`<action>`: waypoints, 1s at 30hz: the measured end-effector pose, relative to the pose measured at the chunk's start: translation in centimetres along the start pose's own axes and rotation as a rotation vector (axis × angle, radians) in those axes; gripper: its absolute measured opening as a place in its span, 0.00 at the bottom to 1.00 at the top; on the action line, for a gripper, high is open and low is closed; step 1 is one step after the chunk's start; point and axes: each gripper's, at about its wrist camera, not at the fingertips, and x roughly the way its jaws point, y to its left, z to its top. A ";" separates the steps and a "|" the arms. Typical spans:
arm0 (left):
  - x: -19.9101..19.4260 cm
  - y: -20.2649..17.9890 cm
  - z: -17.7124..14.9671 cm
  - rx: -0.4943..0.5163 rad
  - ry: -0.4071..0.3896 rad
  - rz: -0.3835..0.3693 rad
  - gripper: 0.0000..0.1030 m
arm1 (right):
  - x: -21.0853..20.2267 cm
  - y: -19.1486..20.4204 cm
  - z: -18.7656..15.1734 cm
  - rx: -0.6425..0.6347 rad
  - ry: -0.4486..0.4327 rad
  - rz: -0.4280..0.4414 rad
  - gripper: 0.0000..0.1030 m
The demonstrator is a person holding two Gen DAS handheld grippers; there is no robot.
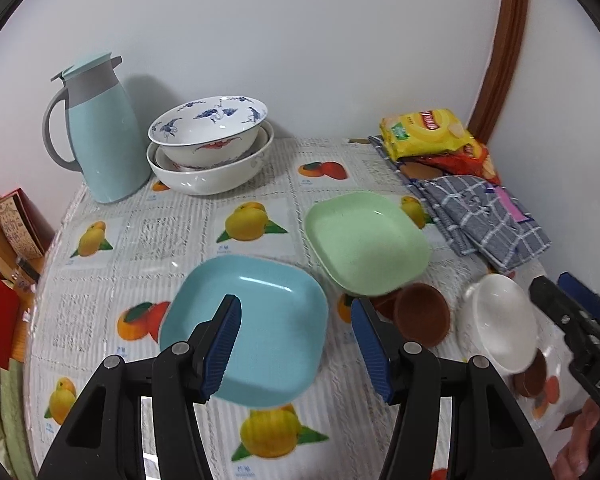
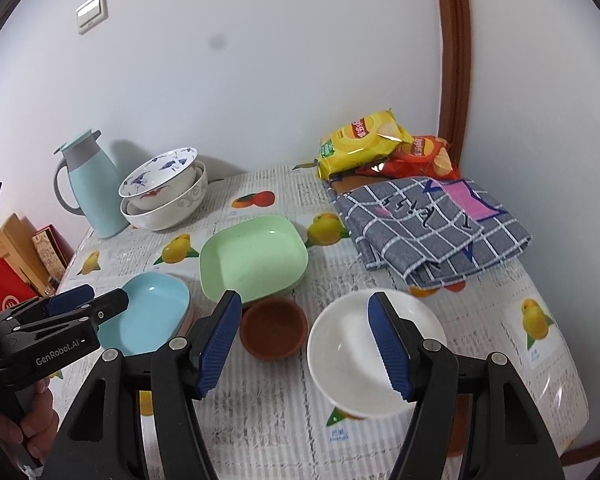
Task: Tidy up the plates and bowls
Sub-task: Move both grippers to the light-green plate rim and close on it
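The left gripper (image 1: pixel 296 344) hangs wide open, its jaws either side of the square pale-blue plastic plate (image 1: pixel 246 330) just below, gripping nothing. The right gripper (image 2: pixel 305 346) is equally wide, with the round white bowl (image 2: pixel 374 350) under its right finger (image 2: pixel 390 352). Between the grippers sits a small brown bowl (image 2: pixel 273 332); beyond lies the square green plate (image 2: pixel 254 258). Further back, patterned porcelain bowls (image 1: pixel 208 142) already nest together. The loose dishes probably remain to be stacked.

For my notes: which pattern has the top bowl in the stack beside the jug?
White with blue cranes inside: top bowl, clearest in the left wrist view.
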 end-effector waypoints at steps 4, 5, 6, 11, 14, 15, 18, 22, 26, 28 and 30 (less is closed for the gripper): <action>1.0 0.2 1.2 -0.021 -0.008 0.011 0.53 | 1.2 0.2 1.4 -0.029 0.003 -0.008 0.63; 1.2 0.3 1.5 -0.026 -0.010 0.009 0.53 | 1.5 0.2 1.8 -0.033 0.002 -0.009 0.63; 1.4 0.3 1.8 -0.029 -0.010 0.008 0.53 | 1.9 0.1 2.3 -0.034 0.002 -0.009 0.63; 3.1 0.3 3.4 -0.025 0.007 0.009 0.53 | 4.0 -0.5 4.4 0.009 0.018 0.013 0.63; 4.4 0.3 4.1 -0.022 0.015 0.023 0.53 | 6.3 -0.4 5.3 0.024 0.053 0.052 0.63; 4.8 0.3 4.2 -0.022 0.018 0.027 0.53 | 6.8 -0.3 5.4 0.021 0.057 0.050 0.63; 6.4 0.4 4.6 -0.030 0.040 0.026 0.53 | 8.9 0.3 5.4 -0.001 0.084 0.028 0.63; 8.4 0.2 5.1 -0.033 0.068 0.018 0.53 | 11.4 0.6 5.1 -0.003 0.127 0.030 0.63; 10.1 -0.4 5.6 -0.007 0.085 0.016 0.53 | 13.6 0.5 5.0 -0.003 0.161 0.038 0.63; 11.0 -0.7 5.9 -0.003 0.093 0.014 0.53 | 14.4 0.4 5.1 -0.007 0.169 0.025 0.63; 11.9 -1.0 6.0 -0.005 0.105 0.008 0.53 | 15.0 0.3 5.2 -0.008 0.175 0.011 0.61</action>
